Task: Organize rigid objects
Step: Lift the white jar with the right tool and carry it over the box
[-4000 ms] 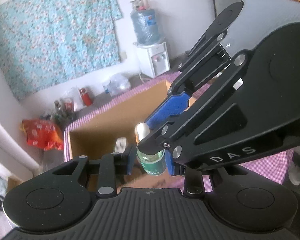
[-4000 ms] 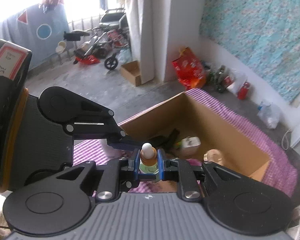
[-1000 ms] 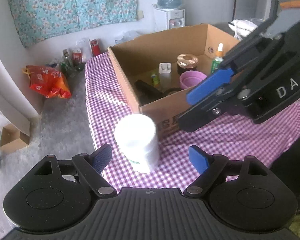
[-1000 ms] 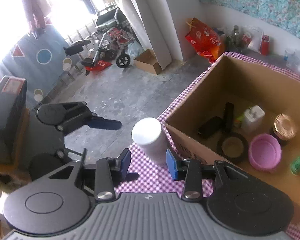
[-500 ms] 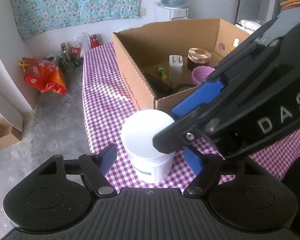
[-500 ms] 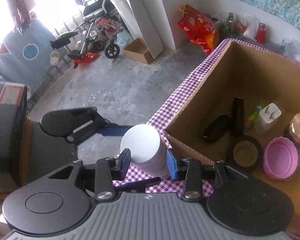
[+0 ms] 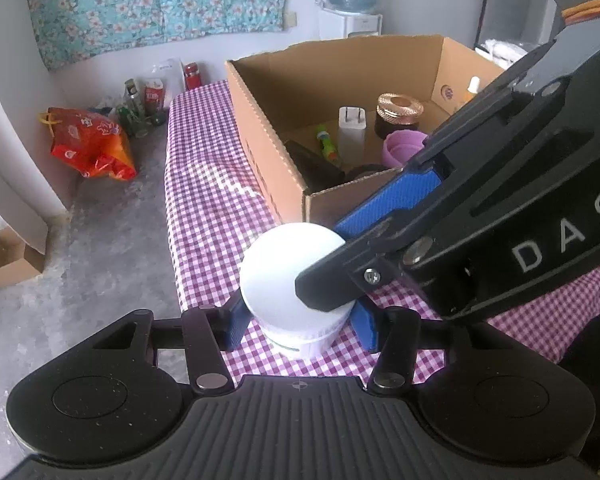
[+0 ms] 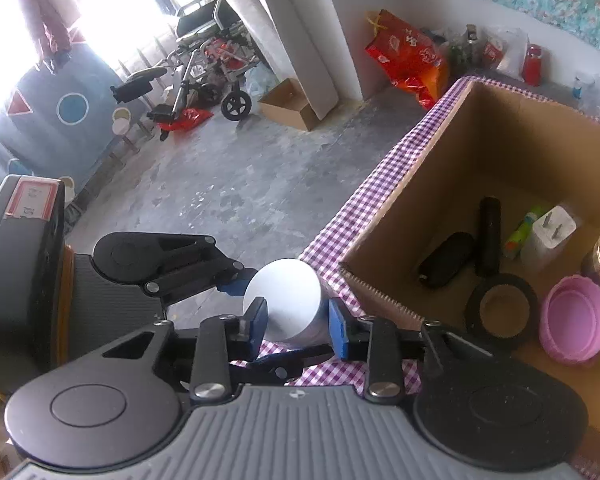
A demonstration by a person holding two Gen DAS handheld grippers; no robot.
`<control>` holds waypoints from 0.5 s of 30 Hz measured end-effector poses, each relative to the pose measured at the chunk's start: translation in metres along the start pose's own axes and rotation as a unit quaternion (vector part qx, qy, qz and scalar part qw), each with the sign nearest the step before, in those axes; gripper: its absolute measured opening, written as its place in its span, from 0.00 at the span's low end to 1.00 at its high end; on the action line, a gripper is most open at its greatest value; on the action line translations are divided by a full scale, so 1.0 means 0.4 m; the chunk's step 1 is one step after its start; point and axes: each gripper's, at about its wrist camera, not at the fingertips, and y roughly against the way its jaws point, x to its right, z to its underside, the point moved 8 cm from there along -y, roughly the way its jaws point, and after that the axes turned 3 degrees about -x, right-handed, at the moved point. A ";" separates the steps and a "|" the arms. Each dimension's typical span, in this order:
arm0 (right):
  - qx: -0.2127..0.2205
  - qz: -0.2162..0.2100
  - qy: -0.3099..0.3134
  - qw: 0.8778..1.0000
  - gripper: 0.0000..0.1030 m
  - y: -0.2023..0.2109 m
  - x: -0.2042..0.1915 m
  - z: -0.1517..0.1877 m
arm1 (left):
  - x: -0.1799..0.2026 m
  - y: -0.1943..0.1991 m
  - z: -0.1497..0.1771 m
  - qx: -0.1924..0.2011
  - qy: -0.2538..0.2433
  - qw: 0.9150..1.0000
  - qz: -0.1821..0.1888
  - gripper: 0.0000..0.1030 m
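Note:
A white round jar (image 7: pixel 290 280) stands on the purple checked tablecloth (image 7: pixel 208 184) just in front of the cardboard box (image 7: pixel 260 148). My left gripper (image 7: pixel 300 322) has its blue pads against both sides of the jar. My right gripper (image 8: pixel 298 320) also closes its blue pads on the same jar (image 8: pixel 282 300), from another side. In the left wrist view the right gripper's fingers (image 7: pixel 384 208) cross over the jar's top. The box holds several items: a white charger (image 7: pixel 352 130), a copper-lidded jar (image 7: pixel 398 112) and a pink lid (image 8: pixel 574 318).
The table's left edge drops to a grey concrete floor (image 7: pixel 100 240). A red and orange bag (image 7: pixel 88 146) and bottles stand by the far wall. A small open carton (image 8: pixel 288 106) and a wheelchair (image 8: pixel 204 76) stand on the floor. A black tape roll (image 8: pixel 500 304) lies in the box.
Both grippers have closed in on the white jar: half a second ago their pads stood apart from it, now they press its sides. Four seconds ago they held a small bottle over the box.

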 end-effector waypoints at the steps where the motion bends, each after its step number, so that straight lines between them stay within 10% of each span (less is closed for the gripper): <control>1: 0.000 -0.003 -0.002 1.000 0.34 0.003 -0.003 0.003 | 0.003 0.009 0.001 0.001 0.000 1.000 -0.001 0.51; 15: 0.074 -0.034 0.017 0.997 0.35 0.217 -0.056 -0.003 | 0.083 0.199 -0.119 0.039 -0.028 0.997 -0.056 0.51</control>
